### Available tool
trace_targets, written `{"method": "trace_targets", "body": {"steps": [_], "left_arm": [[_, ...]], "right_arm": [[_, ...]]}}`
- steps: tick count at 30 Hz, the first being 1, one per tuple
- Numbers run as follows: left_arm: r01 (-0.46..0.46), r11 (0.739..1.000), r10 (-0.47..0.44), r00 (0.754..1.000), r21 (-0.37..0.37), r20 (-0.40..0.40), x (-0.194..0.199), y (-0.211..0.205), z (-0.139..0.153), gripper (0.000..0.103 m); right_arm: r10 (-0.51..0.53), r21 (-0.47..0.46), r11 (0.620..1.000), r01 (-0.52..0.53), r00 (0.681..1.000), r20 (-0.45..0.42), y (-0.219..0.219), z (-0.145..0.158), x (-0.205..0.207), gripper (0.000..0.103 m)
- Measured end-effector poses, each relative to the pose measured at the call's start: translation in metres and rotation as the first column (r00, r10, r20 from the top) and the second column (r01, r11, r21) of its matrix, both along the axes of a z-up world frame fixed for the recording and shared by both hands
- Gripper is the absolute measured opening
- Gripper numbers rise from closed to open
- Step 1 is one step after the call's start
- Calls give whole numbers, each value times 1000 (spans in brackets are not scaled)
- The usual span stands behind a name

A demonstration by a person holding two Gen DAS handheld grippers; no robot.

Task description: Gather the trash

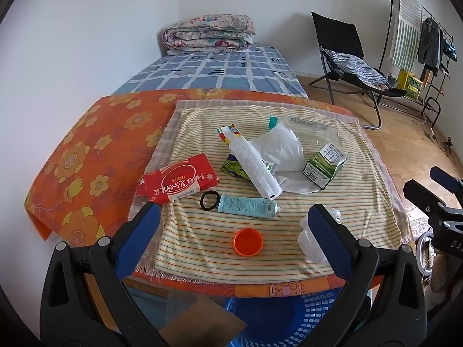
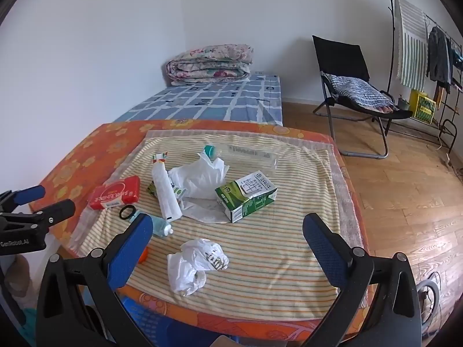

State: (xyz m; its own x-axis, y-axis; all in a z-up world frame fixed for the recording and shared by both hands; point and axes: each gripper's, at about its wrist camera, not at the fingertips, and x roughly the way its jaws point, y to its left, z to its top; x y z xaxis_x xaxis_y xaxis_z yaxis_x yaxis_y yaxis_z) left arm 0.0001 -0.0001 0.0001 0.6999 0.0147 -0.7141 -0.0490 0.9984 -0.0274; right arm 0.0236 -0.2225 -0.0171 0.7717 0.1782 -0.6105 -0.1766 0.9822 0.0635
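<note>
Nothing looks collected yet — every scrap lies on the striped cloth over the desk. Going left to right in the left wrist view: a red packet, a black ring touching the flat end of a pale blue tube, an orange cap nearer the front edge, a long white wrapper leaning across crumpled white plastic, a green milk carton on its side, a clear bottle behind it, and a crumpled white wad at the front right. The left claw hangs released, wide open and empty, above the orange cap; the right claw is likewise spread and empty, framing the wad. A blue basket waits under the desk's front edge — probably the bin, though that is a guess. All the picking remains.
</note>
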Motion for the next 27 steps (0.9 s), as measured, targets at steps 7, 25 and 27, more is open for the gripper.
{"method": "trace_targets", "body": {"steps": [7, 25, 27], "left_arm": [[-7, 1000, 7, 1000, 6, 3, -2, 1, 1, 103], [-14, 1000, 14, 1000, 5, -11, -4, 4, -10, 103], [-18, 1000, 18, 1000, 6, -11, -4, 2, -10, 103]], "right_arm": [[-15, -20, 1000, 15, 1000, -13, 1, -2, 1, 103], [-32, -10, 999, 32, 999, -31, -1, -6, 6, 103], [-31, -12, 999, 31, 999, -32, -1, -6, 6, 103]]}}
